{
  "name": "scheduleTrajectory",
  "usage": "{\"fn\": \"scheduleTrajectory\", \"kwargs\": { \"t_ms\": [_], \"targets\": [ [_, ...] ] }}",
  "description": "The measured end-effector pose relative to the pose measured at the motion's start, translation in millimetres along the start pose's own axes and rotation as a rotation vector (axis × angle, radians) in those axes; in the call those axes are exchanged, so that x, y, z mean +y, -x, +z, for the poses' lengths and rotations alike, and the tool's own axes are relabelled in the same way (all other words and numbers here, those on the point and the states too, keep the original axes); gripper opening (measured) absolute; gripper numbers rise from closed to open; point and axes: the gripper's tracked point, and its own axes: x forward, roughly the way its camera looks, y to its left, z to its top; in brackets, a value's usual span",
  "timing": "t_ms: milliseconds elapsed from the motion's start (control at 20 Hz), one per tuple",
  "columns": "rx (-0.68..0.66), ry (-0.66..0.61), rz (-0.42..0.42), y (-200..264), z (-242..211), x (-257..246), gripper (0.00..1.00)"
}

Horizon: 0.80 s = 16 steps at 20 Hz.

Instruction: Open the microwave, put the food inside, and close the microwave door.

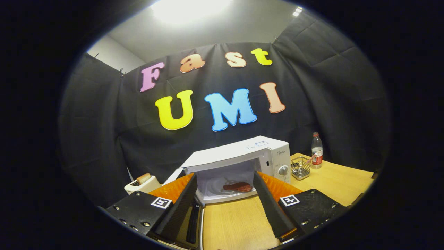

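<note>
The white microwave carries a small grey brand mark at the top of its control panel, too small to make out with certainty, and a faint blue-outlined sticker on its top. It stands on the wooden table with its door swung open toward the left finger. Inside, on the round glass plate, lies the food — a flat reddish-brown piece.

The gripper points level at the open cavity, its 2 fingers spread wide and holding nothing — the food sits just beyond and between their tips. Each finger mount bears 1 square black-and-white marker tag.

To the right of the microwave stand a wire basket and, just behind it, a clear bottle with a red-and-white label, writing unreadable. To the left sits a pale toaster with bread in its slot.
</note>
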Motion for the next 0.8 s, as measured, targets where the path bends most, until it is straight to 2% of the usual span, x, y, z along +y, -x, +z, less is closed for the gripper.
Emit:
{"fn": "scheduleTrajectory", "kwargs": {
  "t_ms": [250, 800],
  "targets": [
    [-0.014, 0.06, 0.086, 38.9, 9.6, 45.0, 0.97],
    [0.01, 0.132, 0.318, 94.8, -15.7, 156.2, 0.97]
  ]
}}
